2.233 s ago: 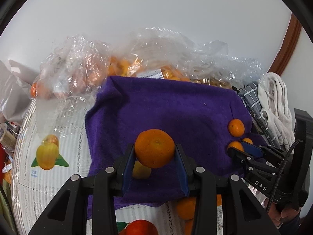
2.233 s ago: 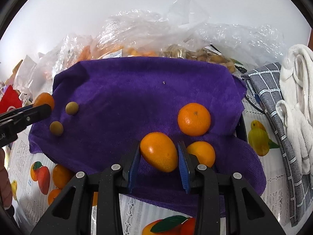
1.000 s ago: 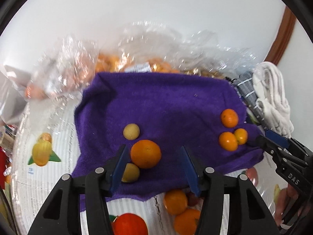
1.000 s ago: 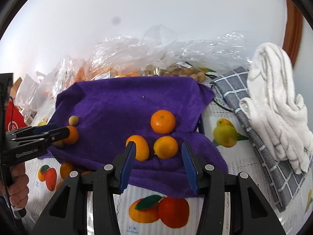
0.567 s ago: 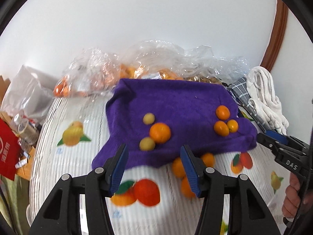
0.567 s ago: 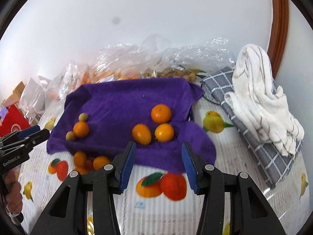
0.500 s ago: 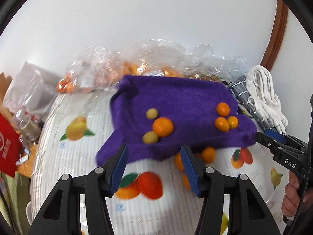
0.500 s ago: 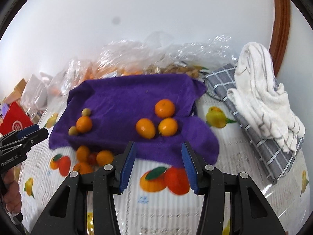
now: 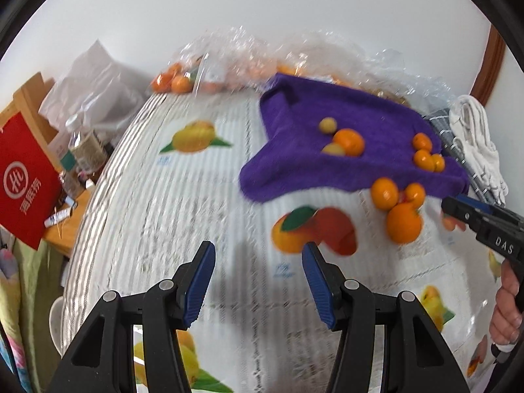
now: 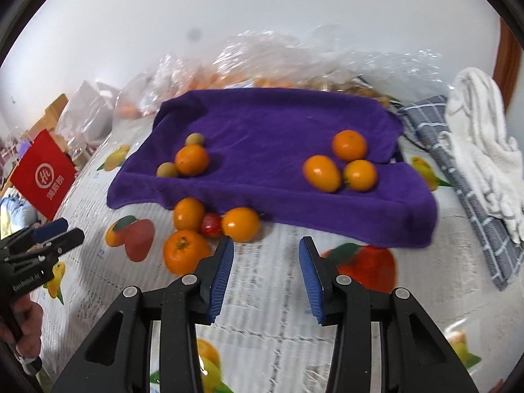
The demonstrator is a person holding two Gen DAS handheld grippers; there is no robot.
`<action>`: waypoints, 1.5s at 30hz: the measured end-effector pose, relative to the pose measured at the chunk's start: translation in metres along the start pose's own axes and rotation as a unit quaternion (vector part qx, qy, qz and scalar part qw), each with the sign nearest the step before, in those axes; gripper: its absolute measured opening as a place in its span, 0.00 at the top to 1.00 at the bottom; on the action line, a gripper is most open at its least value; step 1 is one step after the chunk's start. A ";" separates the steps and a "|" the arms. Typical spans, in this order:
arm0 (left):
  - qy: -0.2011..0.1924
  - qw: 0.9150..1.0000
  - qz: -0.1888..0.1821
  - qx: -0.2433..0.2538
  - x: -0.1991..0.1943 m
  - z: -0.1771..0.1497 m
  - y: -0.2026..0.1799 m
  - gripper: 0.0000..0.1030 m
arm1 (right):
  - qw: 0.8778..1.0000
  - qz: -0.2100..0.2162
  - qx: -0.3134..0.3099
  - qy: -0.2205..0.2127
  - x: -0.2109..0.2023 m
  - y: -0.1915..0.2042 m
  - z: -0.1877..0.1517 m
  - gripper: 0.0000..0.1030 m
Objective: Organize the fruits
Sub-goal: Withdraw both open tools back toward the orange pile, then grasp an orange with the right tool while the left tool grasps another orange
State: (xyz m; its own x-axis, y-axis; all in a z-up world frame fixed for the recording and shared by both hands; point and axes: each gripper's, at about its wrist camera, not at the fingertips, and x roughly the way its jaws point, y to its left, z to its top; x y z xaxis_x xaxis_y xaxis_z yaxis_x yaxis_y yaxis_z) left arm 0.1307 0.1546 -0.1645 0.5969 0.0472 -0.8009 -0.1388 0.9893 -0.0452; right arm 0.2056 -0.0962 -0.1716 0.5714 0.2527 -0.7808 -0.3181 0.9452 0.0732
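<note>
Lying across the far middle of the table, the purple towel (image 10: 271,150) serves as the landmark for everything else. On its left part sits one orange (image 10: 191,159) with two small yellow-green fruits touching it, one behind (image 10: 195,138) and one at its left front (image 10: 167,170). On the towel's right part three oranges (image 10: 339,163) cluster together, touching or nearly so. Just off the towel's near edge, on the fruit-printed tablecloth (image 10: 268,311), a loose group rests: two oranges against the hem (image 10: 189,213) (image 10: 240,224), a small red fruit (image 10: 211,225) between them, and a larger orange (image 10: 185,251) in front.

The right gripper (image 10: 266,263) hovers over the tablecloth just in front of the towel's near edge, its blue-padded jaws spread wide and holding nothing; its left finger stands just beside the near orange of the loose group. The left gripper (image 9: 258,283) is well to the towel's near left, over bare tablecloth, jaws likewise spread apart and empty.

Behind the towel lie crumpled clear plastic bags (image 10: 271,62) with more fruit inside. To the towel's right are a grey checked cloth (image 10: 458,170) and a white towel (image 10: 478,137) on top of it. Far to the towel's left stands a red bag (image 10: 44,173).
</note>
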 end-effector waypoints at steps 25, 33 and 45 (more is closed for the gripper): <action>-0.007 1.000 -0.030 0.000 0.020 -0.015 0.012 0.49 | 0.997 0.054 0.052 0.003 0.036 -0.010 0.013 0.68; -0.009 1.000 -0.011 0.005 0.024 -0.015 -0.002 0.43 | 1.000 -0.012 0.028 0.007 0.017 -0.043 -0.013 0.68; 0.014 0.999 -0.045 0.009 0.019 -0.014 -0.015 0.40 | 1.000 -0.011 0.005 0.001 0.028 -0.043 -0.023 0.68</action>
State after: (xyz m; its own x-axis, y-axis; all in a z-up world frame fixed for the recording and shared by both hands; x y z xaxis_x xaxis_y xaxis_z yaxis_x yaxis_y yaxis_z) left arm 0.1330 0.1387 -0.1869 0.5835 -0.0467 -0.8107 -0.0715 0.9915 -0.1085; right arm 0.2181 -0.1349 -0.2105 0.5766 0.2319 -0.7834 -0.2982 0.9525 0.0625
